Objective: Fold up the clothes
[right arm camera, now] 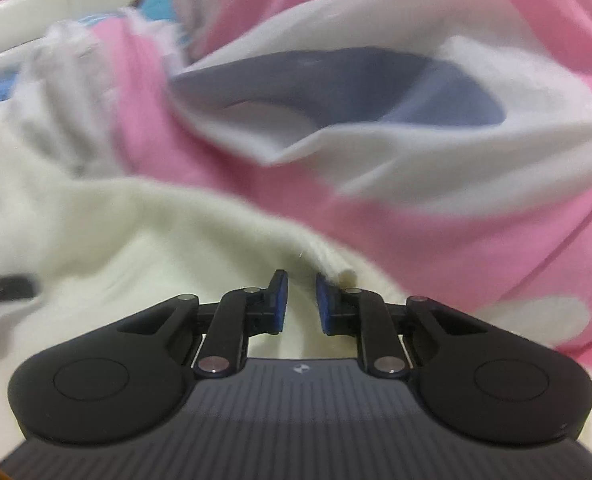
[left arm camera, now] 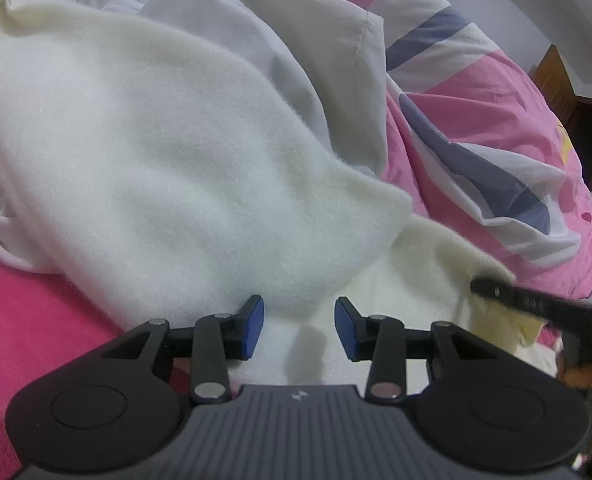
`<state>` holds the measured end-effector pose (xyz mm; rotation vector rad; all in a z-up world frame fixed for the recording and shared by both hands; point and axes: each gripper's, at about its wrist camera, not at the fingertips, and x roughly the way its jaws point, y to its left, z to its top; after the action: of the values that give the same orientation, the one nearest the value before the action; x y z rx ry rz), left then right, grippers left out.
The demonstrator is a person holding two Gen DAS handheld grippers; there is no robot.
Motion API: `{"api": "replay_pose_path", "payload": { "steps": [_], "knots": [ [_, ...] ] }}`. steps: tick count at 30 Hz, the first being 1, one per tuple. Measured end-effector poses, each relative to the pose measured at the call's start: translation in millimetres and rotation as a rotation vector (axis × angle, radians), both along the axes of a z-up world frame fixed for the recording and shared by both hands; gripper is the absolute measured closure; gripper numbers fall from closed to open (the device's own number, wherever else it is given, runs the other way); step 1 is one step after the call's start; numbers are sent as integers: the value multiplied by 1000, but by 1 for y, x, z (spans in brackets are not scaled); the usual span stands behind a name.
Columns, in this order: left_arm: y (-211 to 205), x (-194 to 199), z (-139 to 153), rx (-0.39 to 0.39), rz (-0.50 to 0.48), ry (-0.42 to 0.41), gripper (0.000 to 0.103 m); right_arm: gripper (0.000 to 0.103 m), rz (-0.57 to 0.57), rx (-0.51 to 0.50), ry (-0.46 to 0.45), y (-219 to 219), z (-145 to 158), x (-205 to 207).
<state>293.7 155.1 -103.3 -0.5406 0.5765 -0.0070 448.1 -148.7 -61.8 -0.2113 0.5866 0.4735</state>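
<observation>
Your left tool (left arm camera: 299, 328) rests low over the white fleece garment (left arm camera: 168, 168), its blue pads apart with fleece lying between them; whether they press on the cloth you cannot tell from here. The garment spreads ahead of this tool and to its left, and a folded flap runs from near the pads away to the upper left, so its long axis goes diagonally from your tool toward the far left. To the right of this tool, the tip of your right tool (left arm camera: 491, 288) shows as a dark bar at the garment's near right corner.

Your right tool (right arm camera: 300, 304) has its pads set close together, a narrow gap left, with a raised ridge of the fleece (right arm camera: 200, 220) rising between and just beyond them. It looks pinched, though the blur keeps you from being sure. The hem lies straight ahead of this tool and trails off to its left.

Beyond the fleece, to the right of both tools, the pink, white and blue quilt (left arm camera: 475, 128) is bunched up on the bed. The right tool is nearer the free corner, so carrying it across toward the left looks the likely fold.
</observation>
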Motion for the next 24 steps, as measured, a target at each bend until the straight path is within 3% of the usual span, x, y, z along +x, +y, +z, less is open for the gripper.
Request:
{"api": "replay_pose_path", "payload": {
  "steps": [3, 7, 11, 13, 18, 22, 24],
  "knots": [
    [0, 0, -1, 0, -1, 0, 62, 91, -24, 41, -30, -1, 6, 15],
    [0, -1, 0, 3, -1, -1, 61, 91, -36, 72, -2, -7, 1, 29],
    [1, 0, 0, -1, -1, 0, 61, 87, -8, 126, 19, -20, 22, 6],
    [0, 0, 0, 0, -1, 1, 61, 83, -4, 118, -29, -27, 36, -17],
    [0, -1, 0, 3, 0, 1, 61, 82, 56, 7, -81, -27, 44, -67],
    [1, 0, 0, 3, 1, 1, 61, 82, 126, -198, -54, -1, 8, -77],
    [1, 0, 0, 3, 1, 1, 61, 84, 107, -278, -77, 4, -6, -69]
  ]
}}
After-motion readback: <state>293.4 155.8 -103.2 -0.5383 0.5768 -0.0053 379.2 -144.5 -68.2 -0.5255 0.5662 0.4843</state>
